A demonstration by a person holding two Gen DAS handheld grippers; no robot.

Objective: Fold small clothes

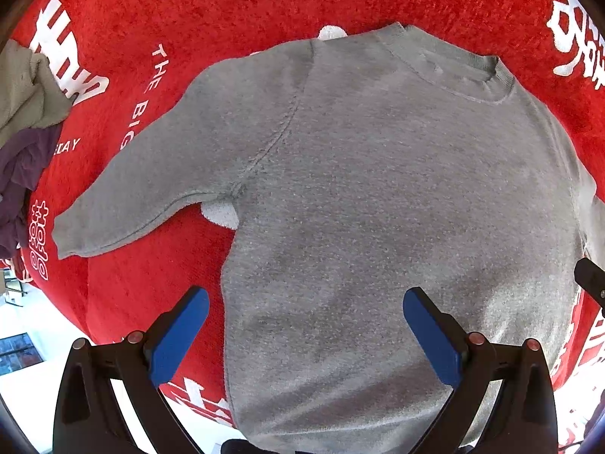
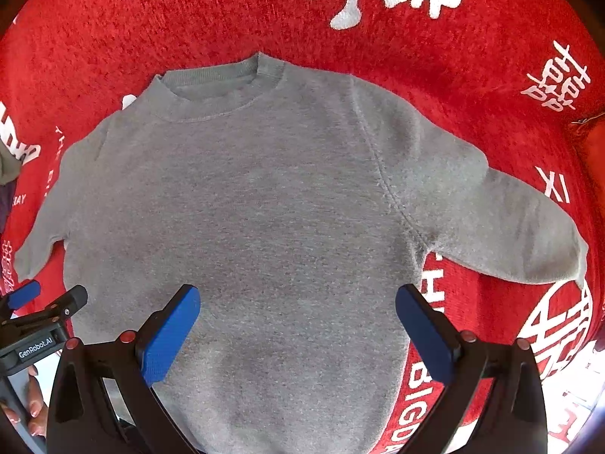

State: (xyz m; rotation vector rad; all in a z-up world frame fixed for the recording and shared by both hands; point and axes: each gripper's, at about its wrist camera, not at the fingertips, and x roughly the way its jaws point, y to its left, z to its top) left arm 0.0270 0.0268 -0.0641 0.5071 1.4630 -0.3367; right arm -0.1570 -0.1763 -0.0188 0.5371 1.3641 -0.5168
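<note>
Clothes point(image 1: 22, 121) are seen heaped at the far left of the grey sweater point(image 1: 378, 208), well apart from its left cuff, on the red cloth point(image 1: 227, 0) that covers the work surface. The sweater is laid flat and face up on that cloth, with its collar point(image 1: 469, 72) at the far end and its hem at the near end, so that its long axis runs straight away from both tools. Its left sleeve point(image 1: 143, 189) is spread outward and slightly toward the near side; the left gripper point(image 1: 306, 321) is held above the sweater's lower left part, its blue fingers wide apart and nothing between them, the left one over bare cloth just beside the body's left edge and the right one over the body. Further right, the right gripper point(image 2: 298, 321) is held above the sweater's lower right part, likewise spread wide and empty, with both fingers over the body near its right edge. The right sleeve point(image 2: 510, 227) is stretched outward to the right of that edge. Each sleeve is judged to lie nearer the tool of its own side, and the hem nearer to both than the collar; a first fold would probably be taken from a sleeve or side edge inward across the long axis.
</note>
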